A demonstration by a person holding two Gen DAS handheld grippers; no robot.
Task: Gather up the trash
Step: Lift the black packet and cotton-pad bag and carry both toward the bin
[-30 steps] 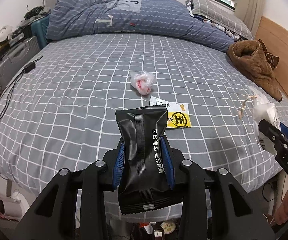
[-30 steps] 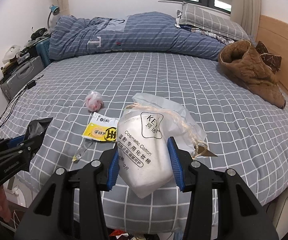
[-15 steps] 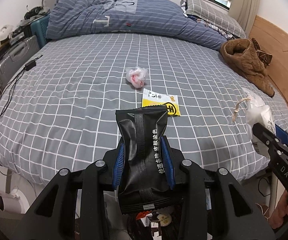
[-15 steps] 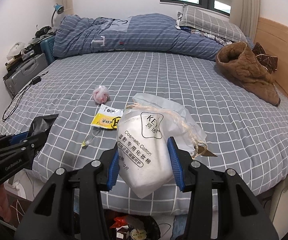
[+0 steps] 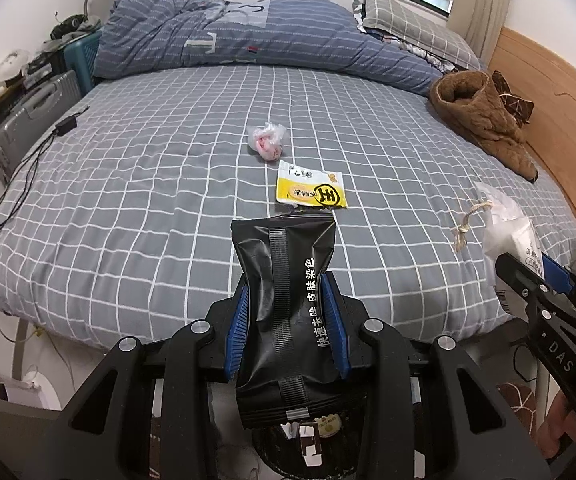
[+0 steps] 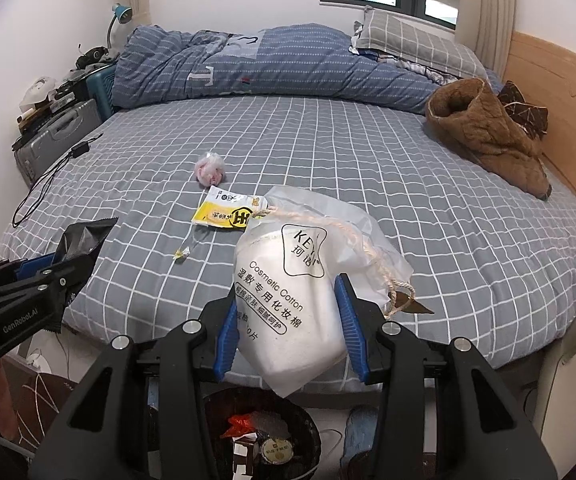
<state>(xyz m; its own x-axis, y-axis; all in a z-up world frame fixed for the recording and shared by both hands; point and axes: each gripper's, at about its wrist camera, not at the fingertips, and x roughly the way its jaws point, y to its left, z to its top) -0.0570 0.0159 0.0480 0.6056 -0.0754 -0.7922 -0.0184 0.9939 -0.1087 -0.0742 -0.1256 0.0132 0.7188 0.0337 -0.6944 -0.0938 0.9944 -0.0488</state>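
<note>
The black packet (image 5: pixel 284 304) is pinched upright between the jaws of the left gripper (image 5: pixel 286 320), hanging over the trash bin (image 6: pixel 262 432) on the floor just off the foot of the bed (image 5: pixel 148 200); held there, it would likely fall straight in once released. The white cotton-pad bag (image 6: pixel 288 304), its drawstring trailing, is clamped in the jaws of the right gripper (image 6: pixel 288 324) above the same bin, probably for the same reason. Beyond the bin, on the bed, a yellow wrapper (image 5: pixel 312 192) lies nearest, with a crumpled pink-and-white wad (image 5: pixel 266 144) just past it; both are yet to be collected. Farther from the bin, a brown garment (image 5: pixel 484 120) rests by the headboard.
</note>
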